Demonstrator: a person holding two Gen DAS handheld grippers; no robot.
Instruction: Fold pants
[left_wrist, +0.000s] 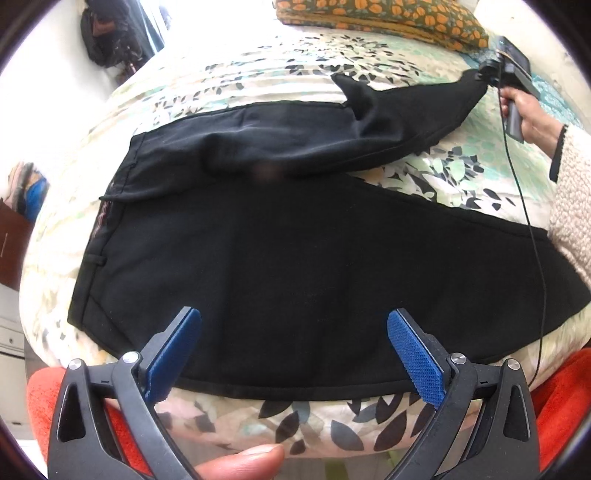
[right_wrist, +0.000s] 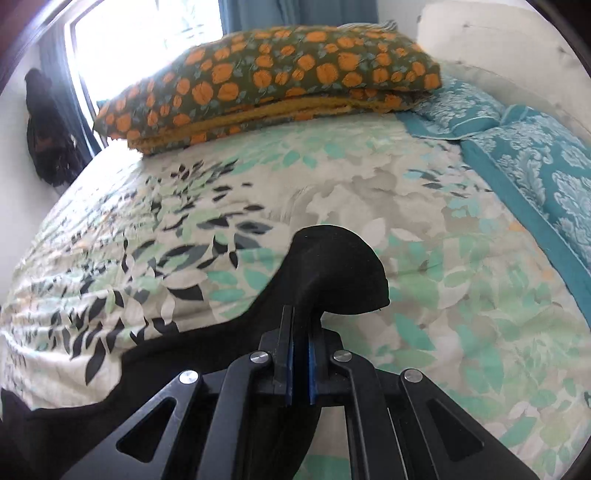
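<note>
Black pants (left_wrist: 295, 258) lie spread across the bed (left_wrist: 424, 173), waistband toward the bed's left edge, near leg running along the front edge, far leg angled toward the back right corner by the pillow (right_wrist: 266, 85). My right gripper (right_wrist: 300, 332) is clenched on the far leg's hem; cloth bulges out past the pads. My left gripper (left_wrist: 295, 354) hangs released w/ jaws wide, just above the near leg's front seam, gripping nothing. Step in hand, as I judge it: bring the far leg over onto the near one. To do it well: keep the hem pinched firm, lift only enough to clear the bed, sweep toward the front edge, match hem to hem & seam to seam. The left should pin the near leg so it doesn't drag.
</note>
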